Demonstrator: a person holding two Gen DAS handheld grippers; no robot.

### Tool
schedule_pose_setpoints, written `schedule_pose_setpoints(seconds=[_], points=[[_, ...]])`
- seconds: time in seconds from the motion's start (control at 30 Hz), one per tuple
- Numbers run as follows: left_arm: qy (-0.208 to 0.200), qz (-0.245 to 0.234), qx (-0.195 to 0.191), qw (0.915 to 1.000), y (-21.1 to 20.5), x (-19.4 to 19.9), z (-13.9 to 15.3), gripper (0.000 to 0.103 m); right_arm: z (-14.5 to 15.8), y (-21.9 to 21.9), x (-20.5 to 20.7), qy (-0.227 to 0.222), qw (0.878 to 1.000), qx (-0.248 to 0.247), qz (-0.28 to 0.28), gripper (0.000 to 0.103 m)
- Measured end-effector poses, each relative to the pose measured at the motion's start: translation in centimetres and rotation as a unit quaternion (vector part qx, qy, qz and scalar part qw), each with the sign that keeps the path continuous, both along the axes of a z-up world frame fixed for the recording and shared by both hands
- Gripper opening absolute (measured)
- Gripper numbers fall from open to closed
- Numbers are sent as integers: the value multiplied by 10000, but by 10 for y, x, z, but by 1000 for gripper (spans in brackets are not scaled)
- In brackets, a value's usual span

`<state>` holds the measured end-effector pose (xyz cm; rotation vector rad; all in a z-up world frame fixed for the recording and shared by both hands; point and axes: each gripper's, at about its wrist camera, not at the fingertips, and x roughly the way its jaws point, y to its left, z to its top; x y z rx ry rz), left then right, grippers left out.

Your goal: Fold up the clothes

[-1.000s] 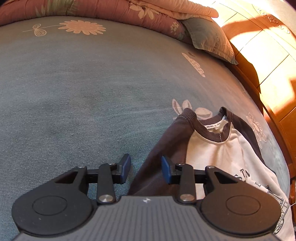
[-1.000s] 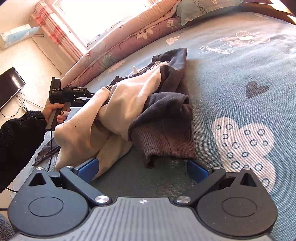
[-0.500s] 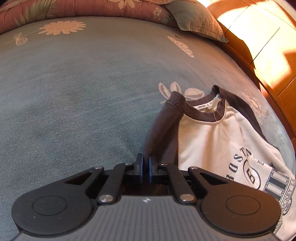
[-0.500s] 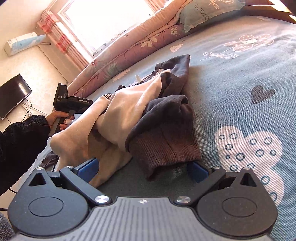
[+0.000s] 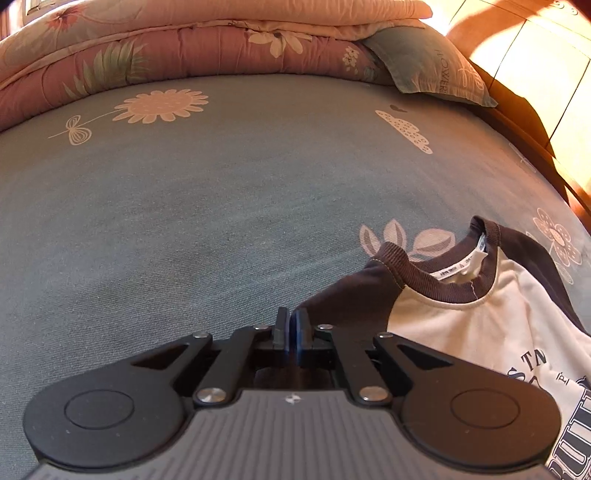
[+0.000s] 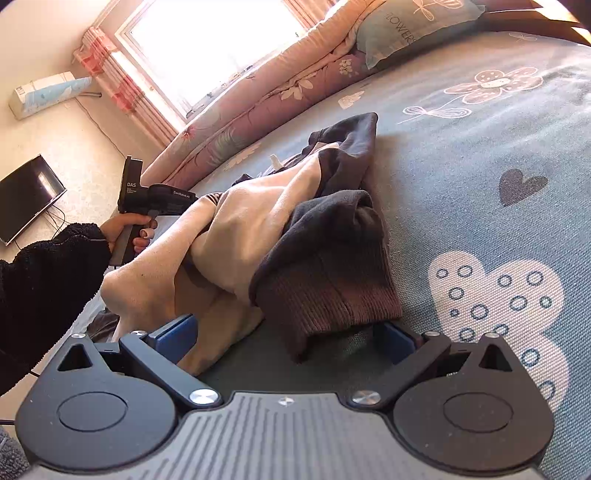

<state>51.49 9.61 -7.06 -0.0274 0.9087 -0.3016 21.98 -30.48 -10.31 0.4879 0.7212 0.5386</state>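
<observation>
Blue-grey flower-printed bedsheet (image 6: 461, 155) covers the bed. Folded pink floral quilt (image 5: 192, 48) and teal pillow (image 6: 406, 26) lie along its edge. Sunlit window (image 6: 218, 40), wall air conditioner (image 6: 48, 94), black television (image 6: 27, 195), cream wall.

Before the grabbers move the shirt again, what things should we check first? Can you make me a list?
1. Left gripper shut on the dark brown shoulder of the cream and brown sweatshirt: ok.
2. Right gripper open: ok, blue fingers spread wide.
3. Ribbed brown cuff between the right fingers: ok, it lies just ahead of them, not gripped yet.
4. Sweatshirt lying flat: not ok, bunched and twisted in the right wrist view.
5. Room to spread it on the blue-green flowered bedspread: ok.
6. How firmly the left grip holds: cannot tell.
</observation>
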Motion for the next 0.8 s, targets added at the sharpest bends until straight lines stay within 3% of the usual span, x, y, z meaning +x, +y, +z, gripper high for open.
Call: schedule_pose_setpoints(seconds=[0.17,0.27,0.43,0.47,0.6,0.67,0.73,0.8], points=[[15,8,-257,9997,20,-33,23,7,0,2,-1,-13,10000,-17,-35,103],[163,-37,-312,9994,27,-61,19,13,0,3,-1,-20,10000,-36,-87,103],[388,604,-116,9973,56,-98,6,15,1,7,0,31,9997,-133,-199,103],[433,732,-77,9963,62,-105,3,22,2,8,0,53,9996,-149,-219,103],[607,1236,114,9904,83,-134,-6,16,3,8,3,174,9993,-135,-286,103],[643,1399,487,9869,81,-143,4,15,4,10,4,203,9992,-201,-279,103],[538,1252,643,9886,69,-158,18,20,6,14,5,220,9988,-350,-253,103],[426,961,439,9935,54,-181,31,25,9,20,4,232,9978,-582,-219,103]])
